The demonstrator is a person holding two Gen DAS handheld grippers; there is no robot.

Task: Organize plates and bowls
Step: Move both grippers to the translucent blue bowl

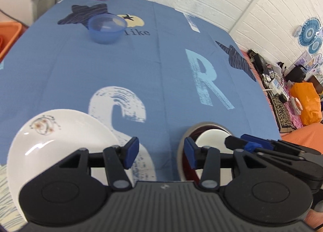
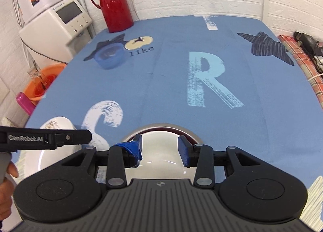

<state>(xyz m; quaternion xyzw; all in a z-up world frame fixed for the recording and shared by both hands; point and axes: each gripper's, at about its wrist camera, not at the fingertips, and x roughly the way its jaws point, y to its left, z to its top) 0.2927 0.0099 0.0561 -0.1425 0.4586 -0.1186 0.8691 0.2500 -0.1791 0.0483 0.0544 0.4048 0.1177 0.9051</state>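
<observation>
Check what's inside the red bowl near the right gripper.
A white bowl sits nested inside the red bowl. Anything under the white bowl is covered, and the right gripper hides its near side.

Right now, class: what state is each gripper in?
Left gripper: open, holding nothing.
Right gripper: open above the white bowl, gripping nothing.

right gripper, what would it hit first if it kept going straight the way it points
Probably the white bowl: the open right gripper points at it, fingers on either side of its rim. Depth is unclear.
</observation>
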